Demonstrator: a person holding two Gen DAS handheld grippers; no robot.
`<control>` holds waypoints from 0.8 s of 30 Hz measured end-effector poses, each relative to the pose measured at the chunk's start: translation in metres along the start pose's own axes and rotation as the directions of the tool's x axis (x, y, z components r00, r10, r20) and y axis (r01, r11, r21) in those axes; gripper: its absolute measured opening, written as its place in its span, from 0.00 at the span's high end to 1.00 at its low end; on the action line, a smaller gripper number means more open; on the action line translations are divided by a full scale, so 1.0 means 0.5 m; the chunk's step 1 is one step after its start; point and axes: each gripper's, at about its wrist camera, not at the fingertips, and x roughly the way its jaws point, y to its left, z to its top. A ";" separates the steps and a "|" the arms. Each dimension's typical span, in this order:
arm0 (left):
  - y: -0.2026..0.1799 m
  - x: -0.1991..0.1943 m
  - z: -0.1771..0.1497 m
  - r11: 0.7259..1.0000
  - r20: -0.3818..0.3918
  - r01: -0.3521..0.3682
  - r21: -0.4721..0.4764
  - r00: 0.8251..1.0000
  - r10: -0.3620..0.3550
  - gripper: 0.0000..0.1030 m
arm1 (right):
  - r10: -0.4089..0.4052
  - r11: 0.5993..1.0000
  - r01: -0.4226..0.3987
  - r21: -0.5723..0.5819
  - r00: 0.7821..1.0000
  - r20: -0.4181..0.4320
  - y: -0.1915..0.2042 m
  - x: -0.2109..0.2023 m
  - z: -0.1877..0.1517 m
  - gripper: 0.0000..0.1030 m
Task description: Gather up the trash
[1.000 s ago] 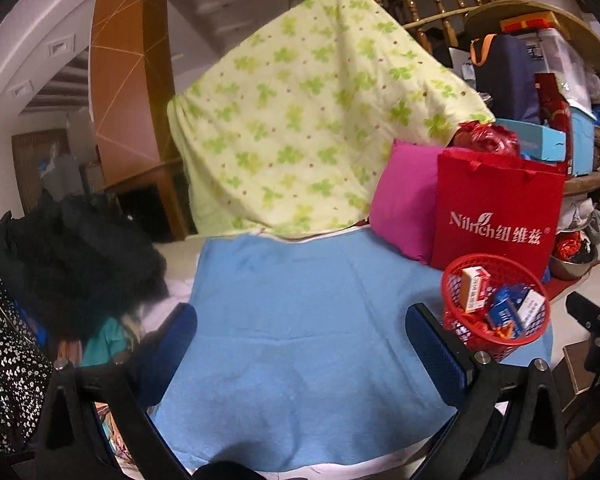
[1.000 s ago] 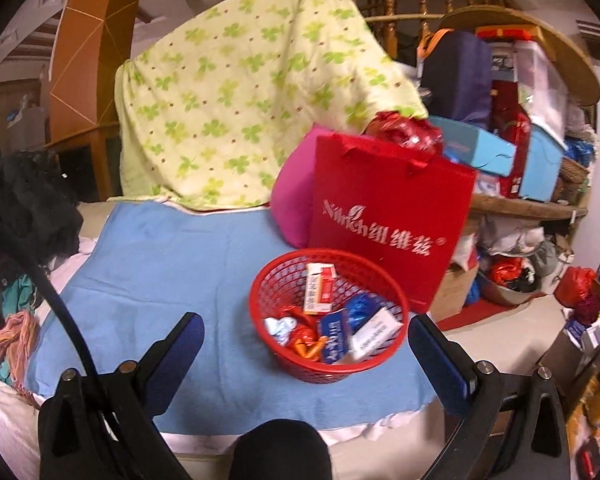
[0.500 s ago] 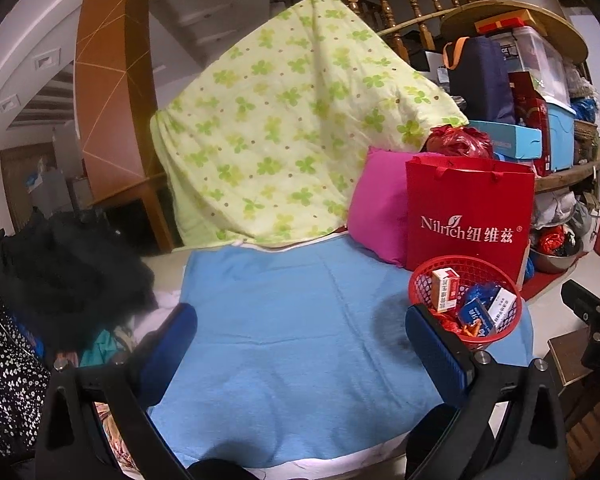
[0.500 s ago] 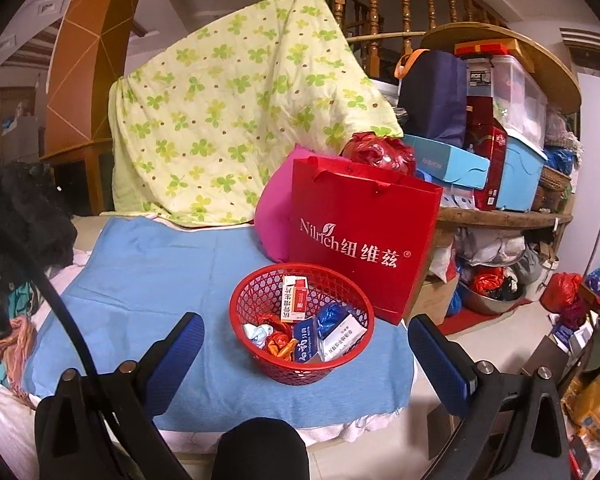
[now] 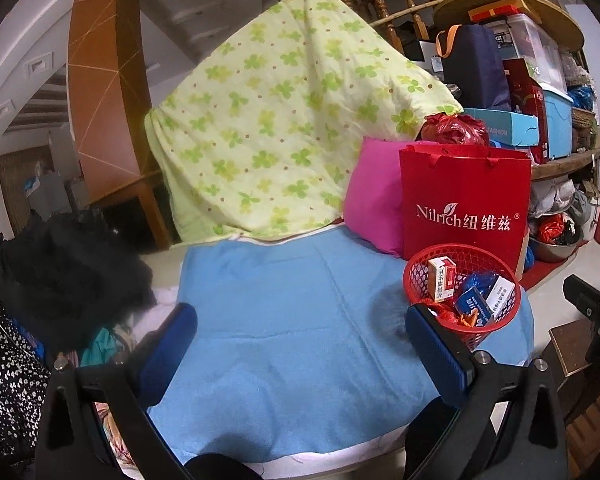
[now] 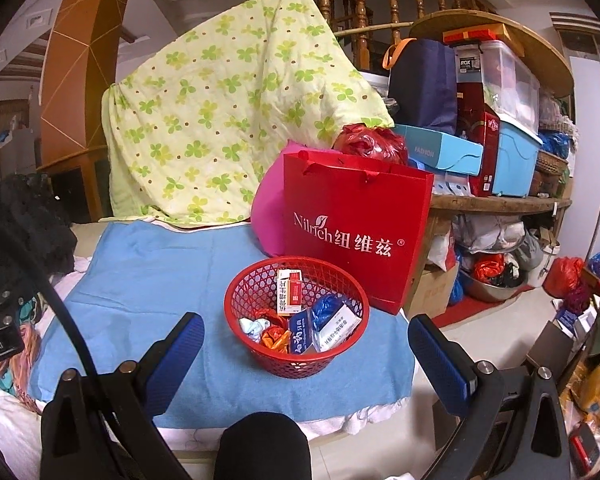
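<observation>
A red mesh basket (image 6: pixel 256 280) (image 5: pixel 418 264) stands on the right part of a blue towel (image 6: pixel 148 276) (image 5: pixel 284 304). Inside it lie a red and white carton (image 6: pixel 289 293) (image 5: pixel 441 280), a blue and white box (image 6: pixel 336 326) (image 5: pixel 496 294), crumpled wrappers (image 6: pixel 274 338) and a pale wad (image 6: pixel 254 326). My right gripper (image 6: pixel 305 354) hangs open in front of the basket, above the towel's near edge, holding nothing. My left gripper (image 5: pixel 300 348) is open too, over the bare middle of the towel, with the basket beside its right finger (image 5: pixel 436 352).
A red paper bag (image 6: pixel 356 228) and a pink cushion (image 6: pixel 266 216) stand right behind the basket, a green-patterned quilt (image 6: pixel 220 120) behind those. Dark clothes (image 5: pixel 60 272) pile at the left. Crowded shelves (image 6: pixel 500 140) and floor clutter (image 6: pixel 496 276) fill the right.
Both grippers have drawn back from the towel, so the basket looks smaller and farther off. Nothing was picked up or dropped; the jaws stayed open.
</observation>
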 end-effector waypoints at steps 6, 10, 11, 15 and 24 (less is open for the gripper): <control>0.011 0.012 -0.013 1.000 -0.027 -0.012 -0.012 1.000 0.012 0.00 | 0.013 1.000 -0.013 -0.023 1.000 -0.012 0.020 0.010 -0.010 0.00; 0.020 0.018 -0.020 1.000 -0.044 -0.017 -0.025 0.999 0.016 0.00 | 0.012 0.999 -0.013 -0.030 1.000 -0.017 0.029 0.016 -0.010 0.00; 0.022 0.020 -0.021 0.999 -0.047 -0.017 -0.028 0.999 0.016 0.00 | 0.013 0.999 -0.014 -0.032 1.000 -0.018 0.032 0.017 -0.011 0.00; 0.025 0.023 -0.027 0.999 -0.052 -0.023 -0.024 0.998 0.022 0.00 | 0.026 0.999 -0.027 -0.039 0.999 -0.029 0.043 0.025 -0.016 0.00; 0.025 0.034 -0.032 0.999 -0.072 -0.031 -0.013 0.997 0.030 0.00 | 0.036 0.999 -0.037 -0.039 0.998 -0.048 0.056 0.043 -0.027 0.00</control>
